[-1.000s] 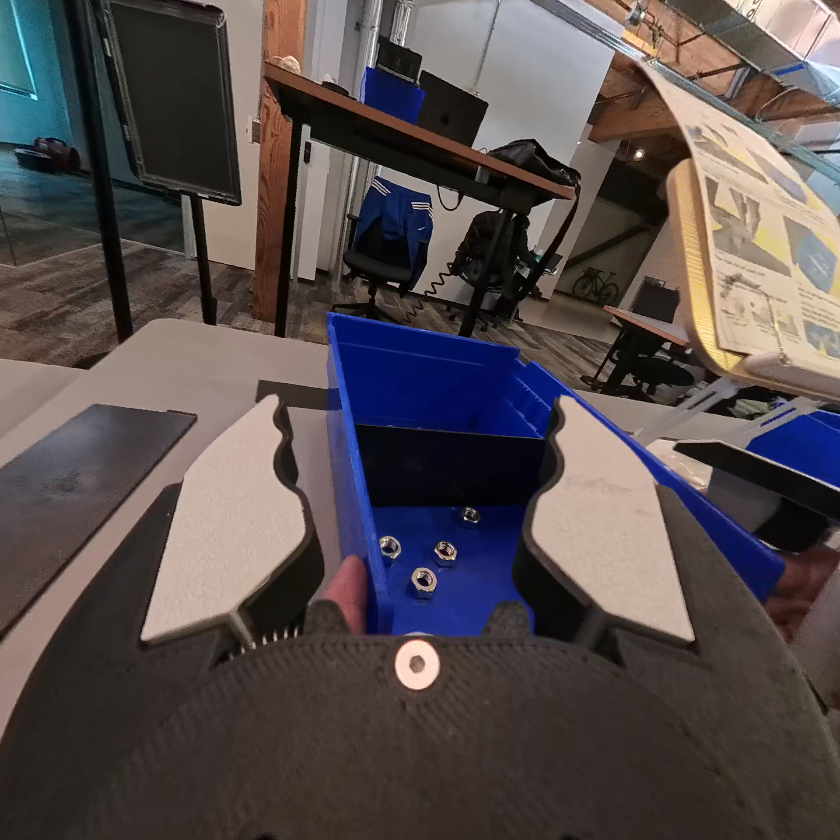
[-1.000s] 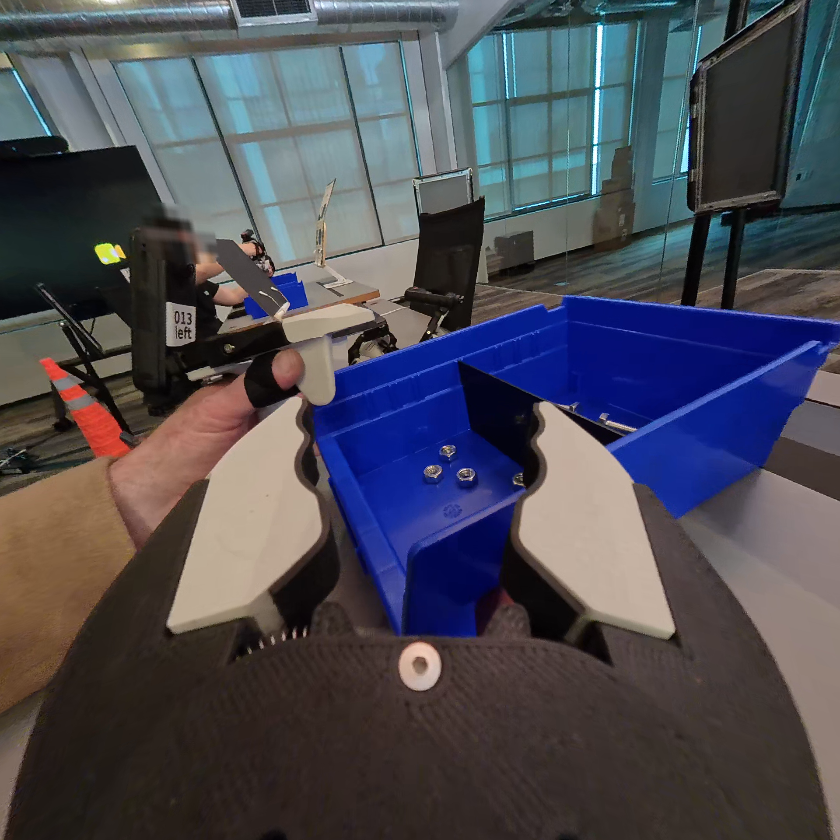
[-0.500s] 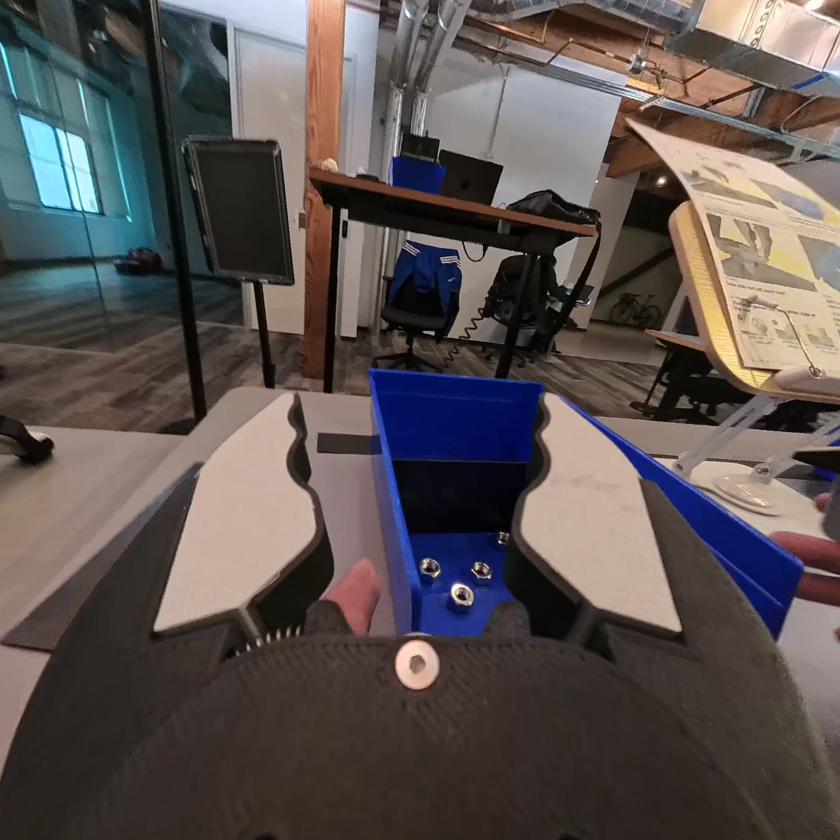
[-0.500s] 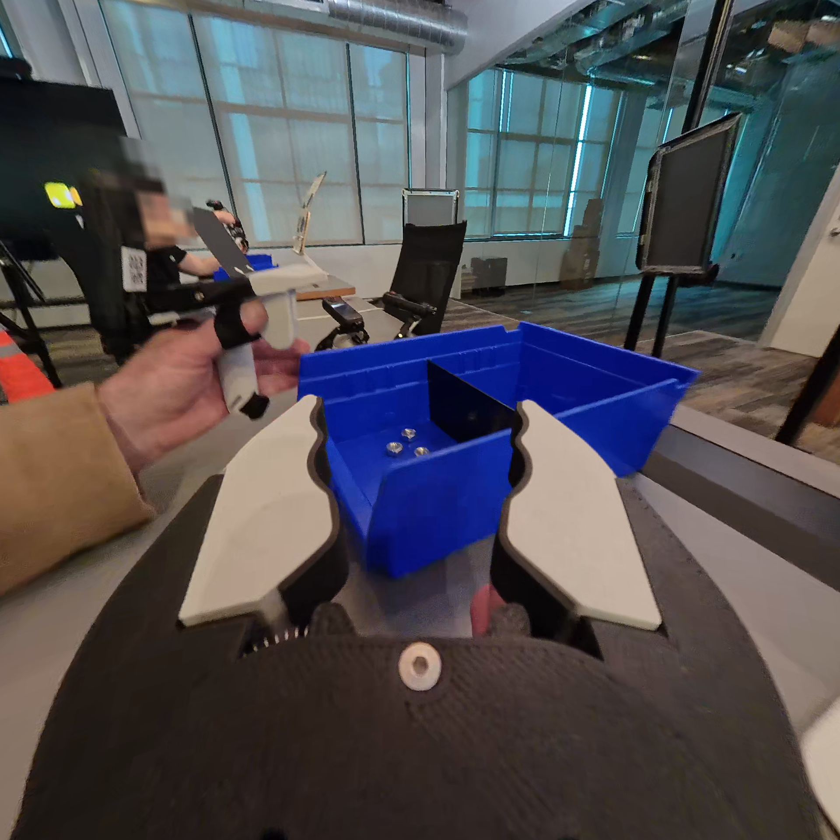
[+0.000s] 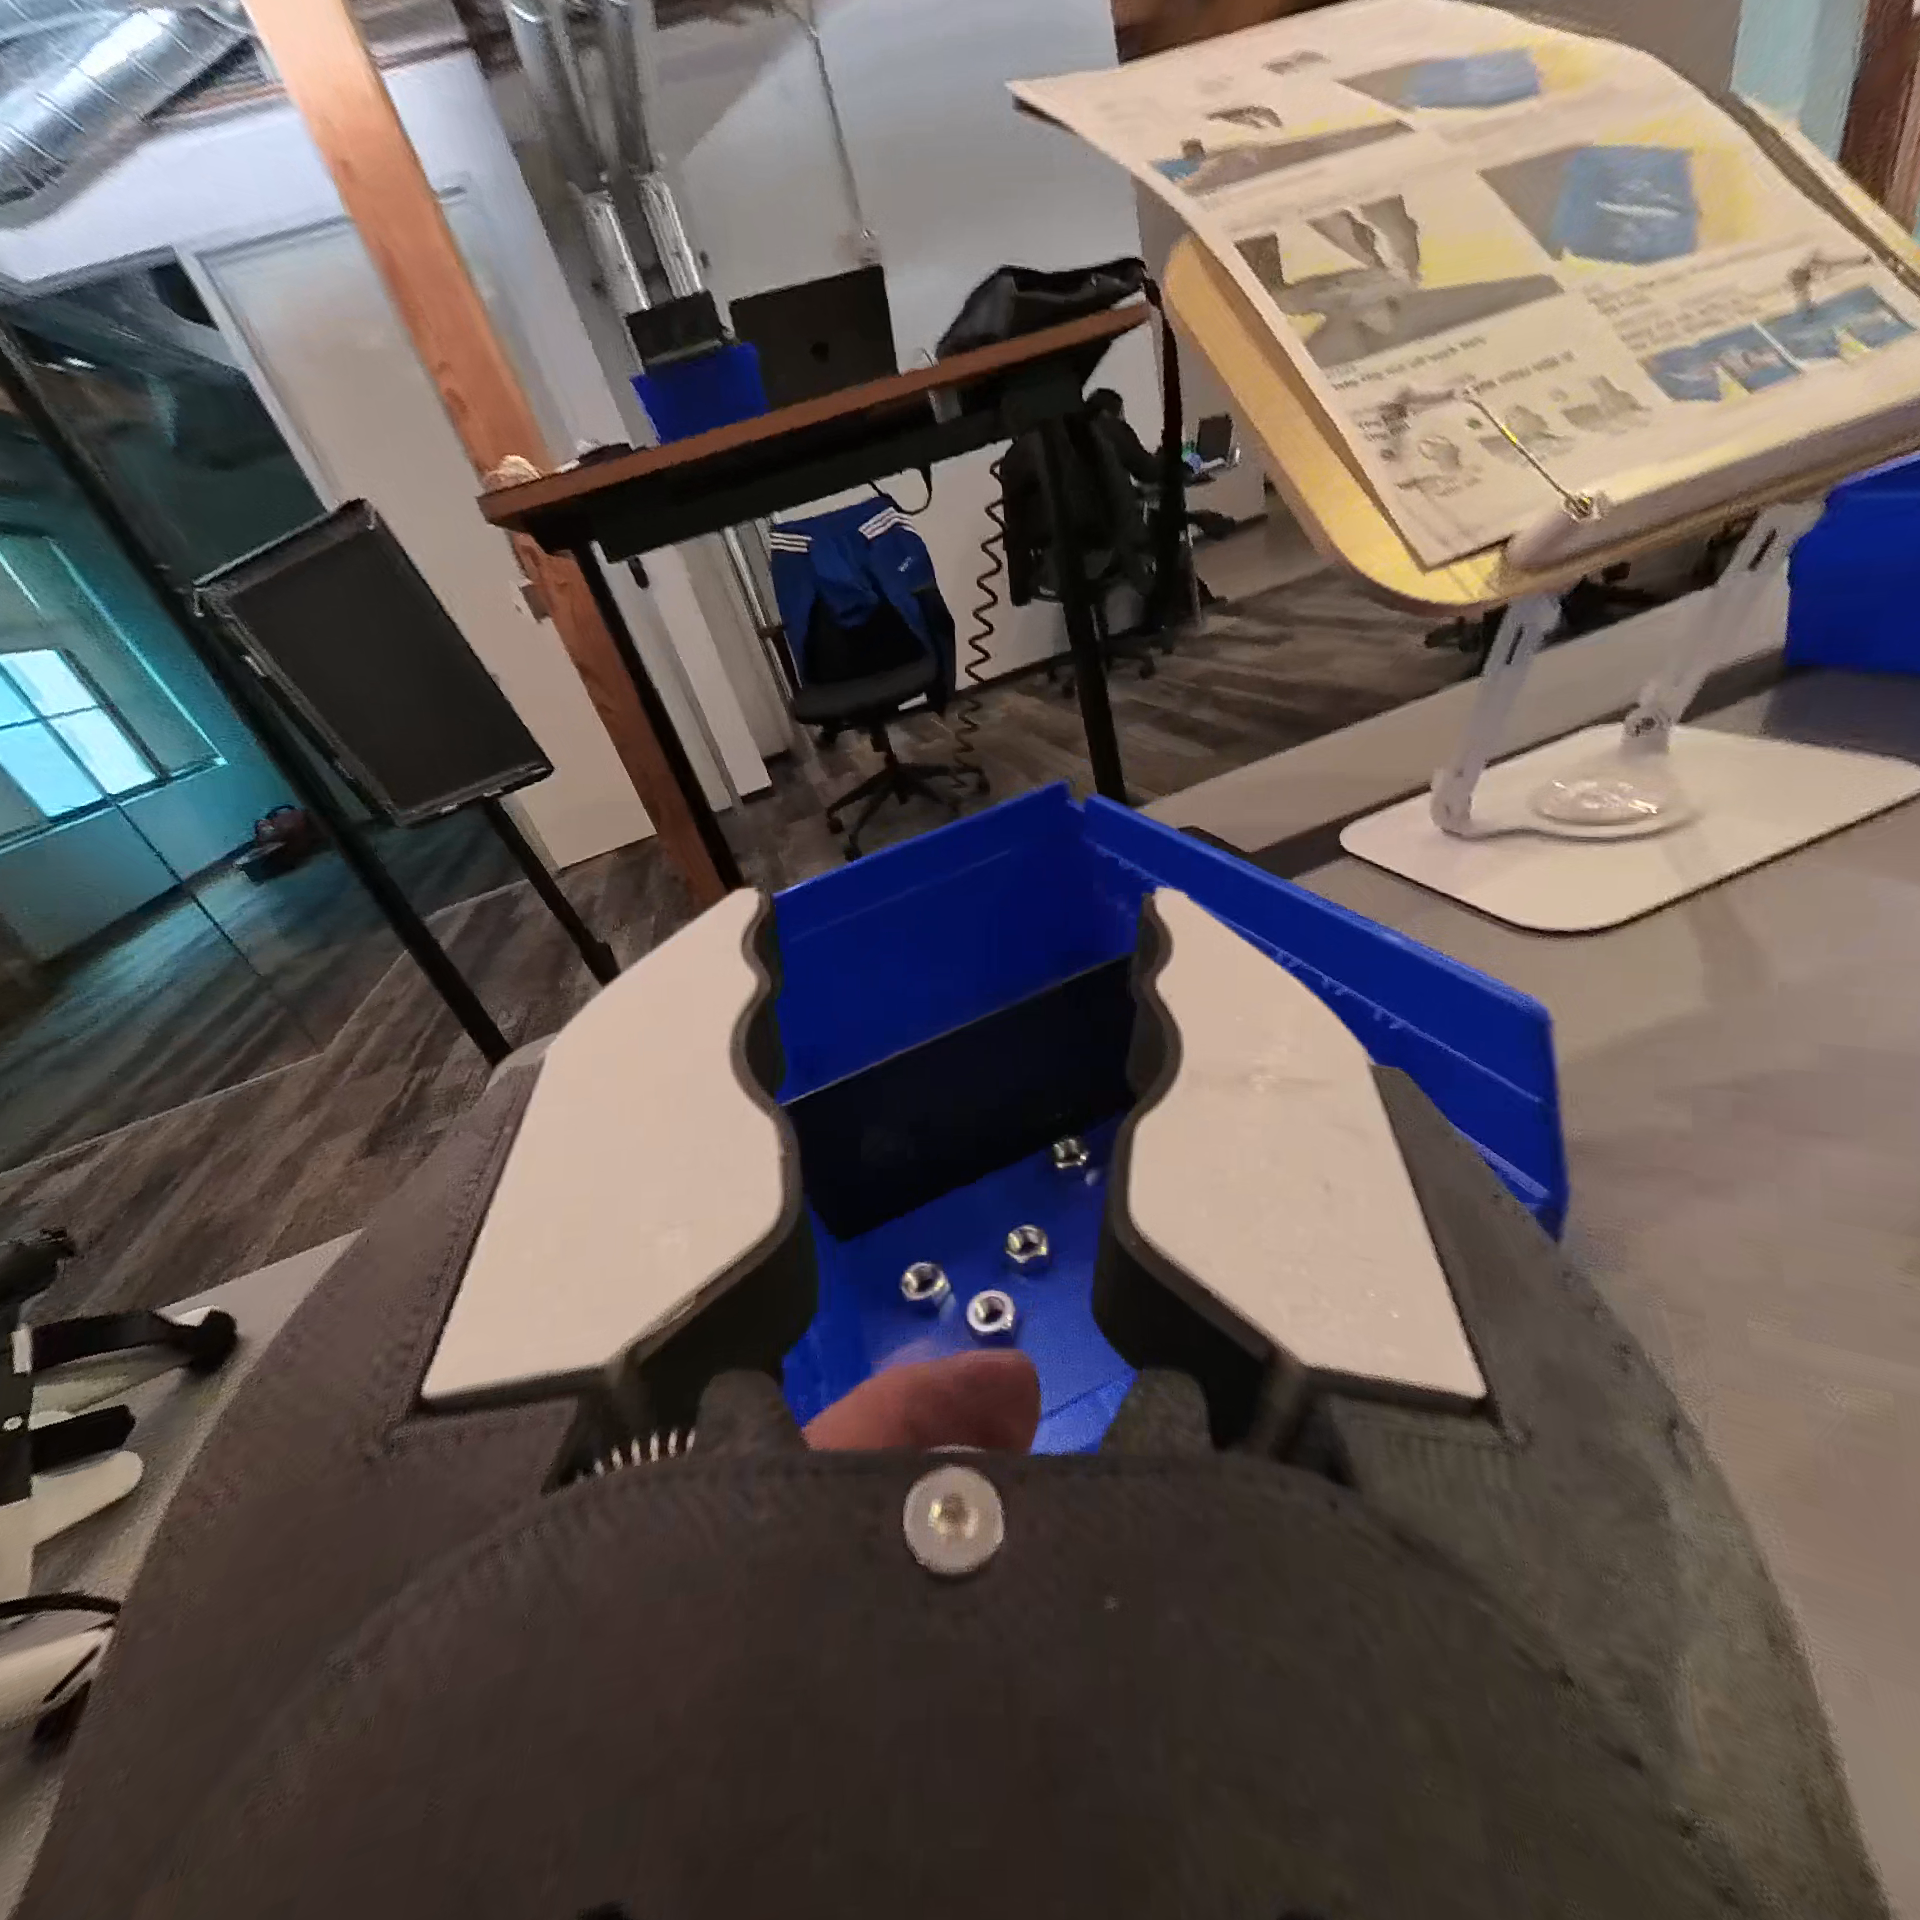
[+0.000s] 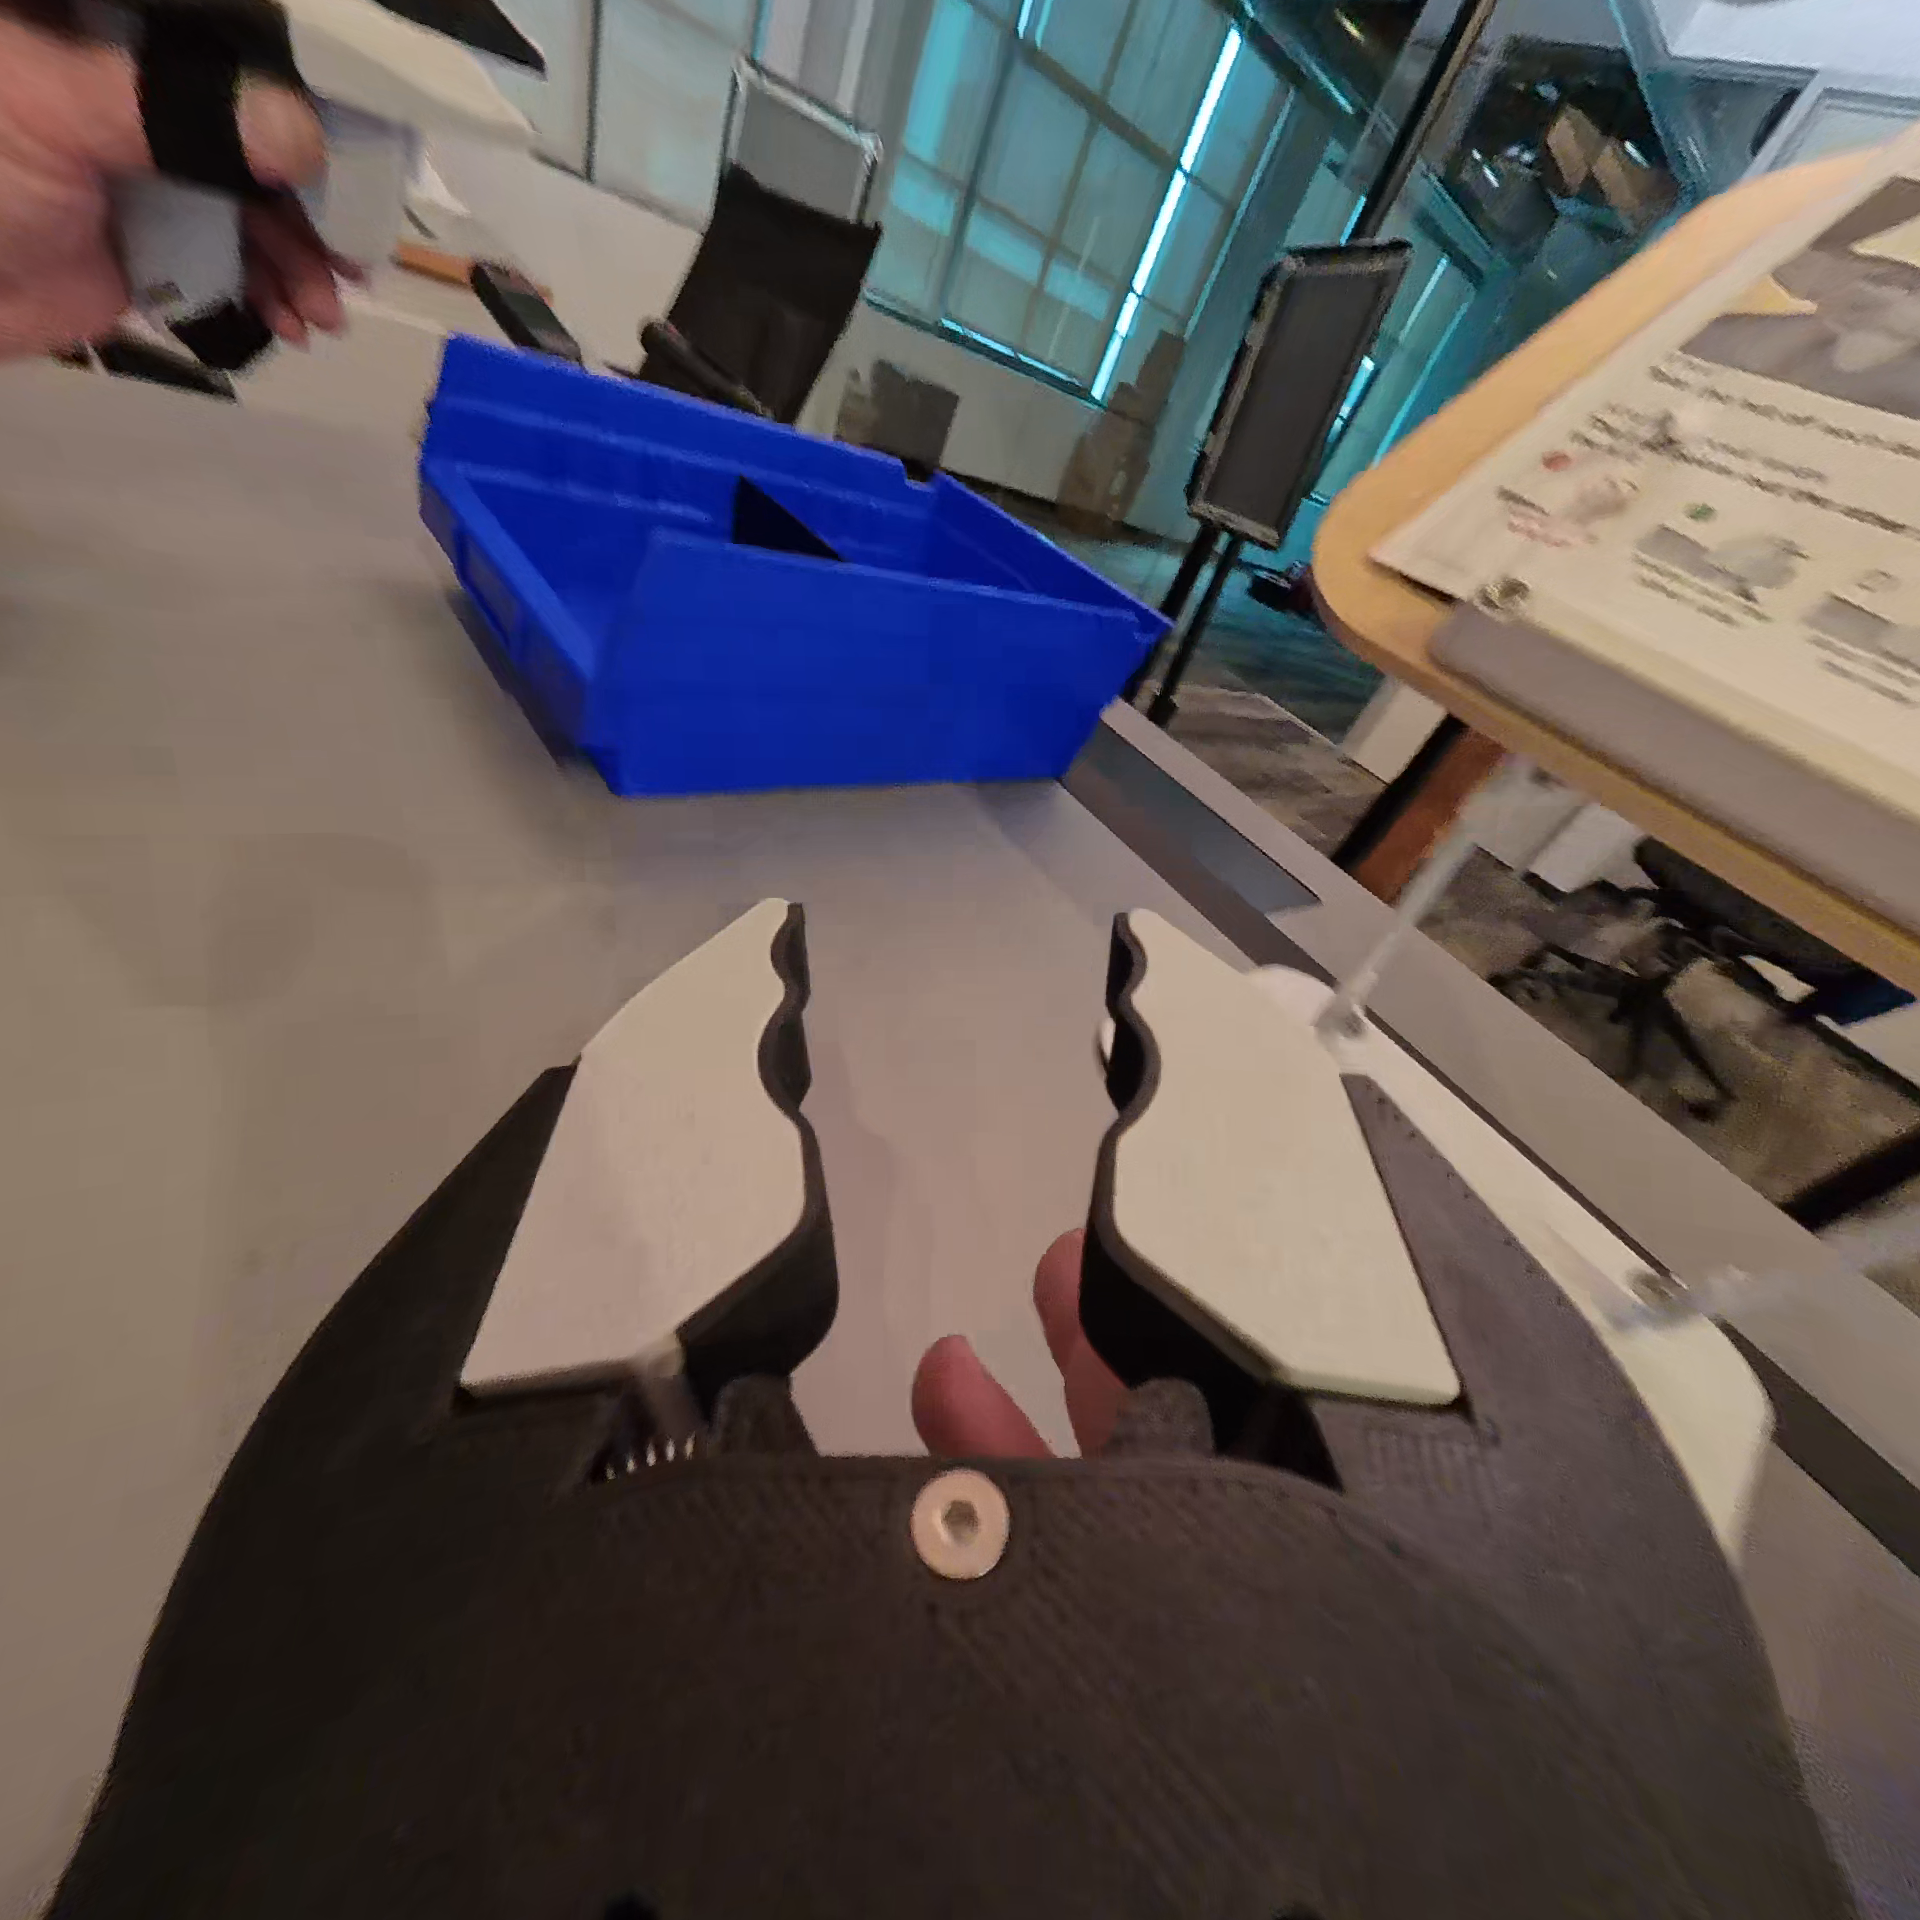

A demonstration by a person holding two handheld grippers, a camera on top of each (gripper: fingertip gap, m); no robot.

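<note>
A grey table [image 6: 260,831] fills the right wrist view, with a blue bin [image 6: 831,665] resting on it in the upper middle. At lower centre the right gripper [image 6: 956,997] is spread over bare tabletop, holding nothing. In the left wrist view the left gripper [image 5: 956,997], likewise spread and empty, frames the bin [image 5: 935,956]; a black divider [image 5: 956,1101] crosses it, and four metal nuts [image 5: 987,1309] lie just below centre.
</note>
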